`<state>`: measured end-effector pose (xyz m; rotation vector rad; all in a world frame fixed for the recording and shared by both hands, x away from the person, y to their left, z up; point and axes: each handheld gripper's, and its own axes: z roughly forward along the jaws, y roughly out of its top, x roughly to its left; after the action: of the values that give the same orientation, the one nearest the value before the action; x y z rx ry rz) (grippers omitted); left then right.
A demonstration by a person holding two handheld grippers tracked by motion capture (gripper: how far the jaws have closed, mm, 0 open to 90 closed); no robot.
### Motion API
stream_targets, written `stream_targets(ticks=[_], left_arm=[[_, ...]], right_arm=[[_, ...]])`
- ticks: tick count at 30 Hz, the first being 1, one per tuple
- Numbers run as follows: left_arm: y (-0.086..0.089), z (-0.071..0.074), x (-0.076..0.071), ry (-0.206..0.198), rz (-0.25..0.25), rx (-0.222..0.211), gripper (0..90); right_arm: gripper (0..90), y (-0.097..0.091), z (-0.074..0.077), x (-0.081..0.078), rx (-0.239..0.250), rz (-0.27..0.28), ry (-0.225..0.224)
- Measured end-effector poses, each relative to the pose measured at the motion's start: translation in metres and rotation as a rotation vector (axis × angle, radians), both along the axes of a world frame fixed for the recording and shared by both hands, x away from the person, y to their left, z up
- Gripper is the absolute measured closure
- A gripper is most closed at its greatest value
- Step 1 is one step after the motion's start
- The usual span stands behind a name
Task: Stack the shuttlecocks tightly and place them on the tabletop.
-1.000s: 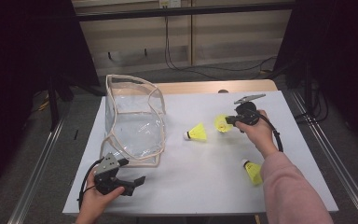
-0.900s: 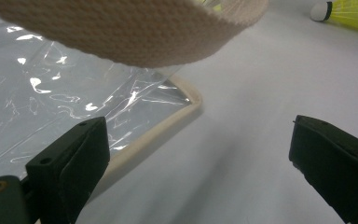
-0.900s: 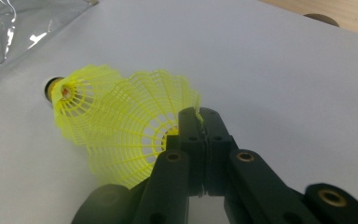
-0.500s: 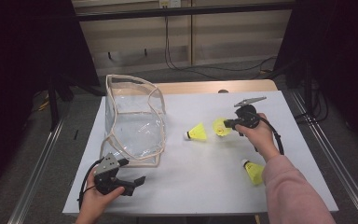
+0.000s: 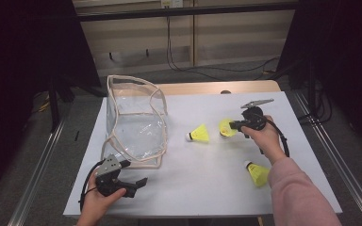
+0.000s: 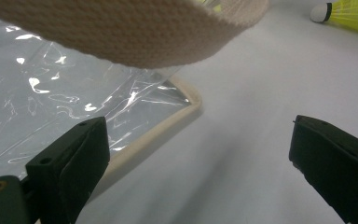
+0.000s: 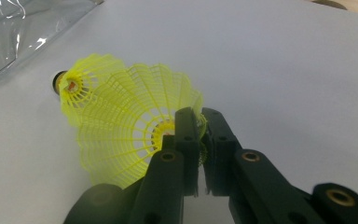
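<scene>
Right gripper [image 7: 199, 135] pinches the skirt rim of a yellow plastic mesh shuttlecock [image 7: 135, 126] mid-table toward the white desk's [image 5: 207, 188] right edge; left gripper [image 5: 139, 183] rests spread wide, holding nothing, near the front-left corner beside the clear plastic pouch with beige trim [image 5: 134, 125].

Left claw [image 5: 140, 181] low near table edge, jaws wide apart; right claw [image 5: 232, 125] pinched shut, pink-sleeved forearm extended.

a lab-like recording setup: white table [image 5: 207, 188] between metal rails [image 5: 42, 179], dark curtains [image 5: 23, 52], trailing wall cables [image 5: 169, 42].
</scene>
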<state>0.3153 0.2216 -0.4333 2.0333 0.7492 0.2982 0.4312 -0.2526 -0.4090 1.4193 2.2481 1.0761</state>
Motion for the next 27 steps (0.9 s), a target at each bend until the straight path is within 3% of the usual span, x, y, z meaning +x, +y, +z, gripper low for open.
stream_targets(ticks=[3, 5, 14, 16, 17, 18, 20, 27], left_arm=[[-0.0001, 0.0, 0.0, 0.0, 0.0, 0.0, 5.0], [-0.0001, 0.0, -0.0001, 0.0, 0.001, -0.001, 5.0], [-0.0001, -0.0002, -0.0004, 0.003, -0.001, -0.018, 5.0], [0.0003, 0.0005, 0.0, -0.002, -0.001, 0.002, 5.0], [0.0002, 0.0004, -0.0002, 0.001, 0.001, -0.001, 5.0], [0.0001, 0.0005, -0.0002, 0.001, 0.001, -0.002, 5.0], [0.0001, 0.0005, -0.0003, 0.001, 0.002, -0.001, 5.0], [0.0001, 0.0006, -0.0001, -0.002, -0.001, 0.003, 5.0]], right_arm=[[82.6, -0.0014, -0.0009, 0.0002, -0.011, -0.009, -0.009], [79.8, -0.0013, -0.001, -0.0007, 0.002, -0.016, 0.01], [75.9, -0.0041, -0.0007, 0.0001, -0.024, -0.03, -0.022], [75.6, -0.0052, -0.0003, 0.0, -0.021, -0.034, -0.023], [75.2, -0.0045, 0.0012, -0.0017, -0.008, -0.05, 0.006], [74.9, -0.0046, 0.0016, -0.002, -0.006, -0.051, 0.007], [74.0, -0.0062, 0.0009, -0.0003, -0.022, -0.039, -0.032], [71.8, -0.0065, 0.0031, -0.0006, -0.038, -0.048, -0.043]])
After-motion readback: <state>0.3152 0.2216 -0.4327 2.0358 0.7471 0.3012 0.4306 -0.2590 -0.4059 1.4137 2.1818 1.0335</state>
